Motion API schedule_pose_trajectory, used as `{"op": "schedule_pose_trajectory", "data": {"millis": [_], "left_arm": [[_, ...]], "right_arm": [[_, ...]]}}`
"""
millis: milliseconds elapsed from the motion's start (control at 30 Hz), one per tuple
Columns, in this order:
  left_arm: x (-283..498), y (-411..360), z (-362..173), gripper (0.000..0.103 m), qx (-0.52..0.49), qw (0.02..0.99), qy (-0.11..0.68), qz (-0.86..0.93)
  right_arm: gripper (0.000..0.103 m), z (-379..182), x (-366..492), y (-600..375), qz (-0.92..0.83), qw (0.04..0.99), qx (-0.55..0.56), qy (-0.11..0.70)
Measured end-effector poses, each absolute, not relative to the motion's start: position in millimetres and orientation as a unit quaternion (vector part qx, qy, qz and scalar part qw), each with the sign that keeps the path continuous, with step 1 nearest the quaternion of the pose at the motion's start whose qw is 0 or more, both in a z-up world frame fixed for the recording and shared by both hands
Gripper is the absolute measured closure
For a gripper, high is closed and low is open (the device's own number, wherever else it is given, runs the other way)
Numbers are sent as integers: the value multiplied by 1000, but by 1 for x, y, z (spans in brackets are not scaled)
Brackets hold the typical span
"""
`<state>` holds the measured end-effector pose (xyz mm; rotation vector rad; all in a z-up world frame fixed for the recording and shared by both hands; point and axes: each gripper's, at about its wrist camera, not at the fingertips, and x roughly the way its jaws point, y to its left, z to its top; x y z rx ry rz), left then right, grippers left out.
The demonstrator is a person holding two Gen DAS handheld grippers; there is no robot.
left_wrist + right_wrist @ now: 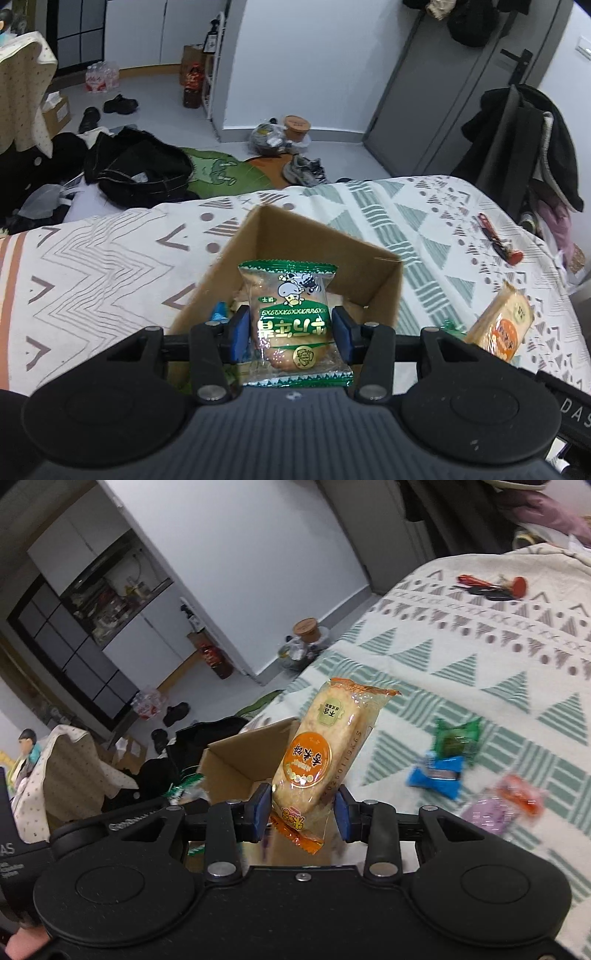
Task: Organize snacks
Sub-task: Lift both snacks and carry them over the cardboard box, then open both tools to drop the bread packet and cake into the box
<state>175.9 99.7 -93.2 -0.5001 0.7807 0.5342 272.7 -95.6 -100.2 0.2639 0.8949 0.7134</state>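
- Now mid-delivery: left gripper (291, 330), jaws clamped on green-wrapped snack (291, 325), poised above open cardboard box (384, 291) on bed (110, 258).
- Right gripper (302, 808), jaws clamped on orange rice-cracker pack (325, 746), just right of box.
- Next, likely: lower, release inside; loose snacks (439, 771) remaining right.

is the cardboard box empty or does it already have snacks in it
Not empty: wrapped snacks show inside the cardboard box, behind the left gripper.

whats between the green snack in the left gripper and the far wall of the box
Nothing solid. In the left wrist view the green snack packet stands over the open cardboard box; behind it shows only the box's bare inner walls and floor.
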Motion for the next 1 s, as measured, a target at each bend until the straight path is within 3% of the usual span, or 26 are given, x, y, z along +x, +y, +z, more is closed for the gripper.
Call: {"op": "schedule_pose_trajectory", "data": {"millis": [433, 633, 700, 867, 1000], "left_arm": [[162, 124, -100, 49, -249, 847, 392, 259], [154, 128, -97, 33, -251, 840, 396, 274], [151, 128, -95, 29, -251, 839, 394, 279], [150, 126, -88, 24, -251, 843, 391, 272], [153, 117, -84, 18, -248, 847, 391, 260]], "right_arm": [[67, -100, 250, -51, 378, 822, 68, 420], [62, -99, 248, -49, 373, 822, 54, 428], [48, -94, 248, -58, 366, 825, 64, 426], [25, -83, 252, -82, 331, 842, 74, 420], [12, -76, 255, -103, 294, 859, 72, 412]]}}
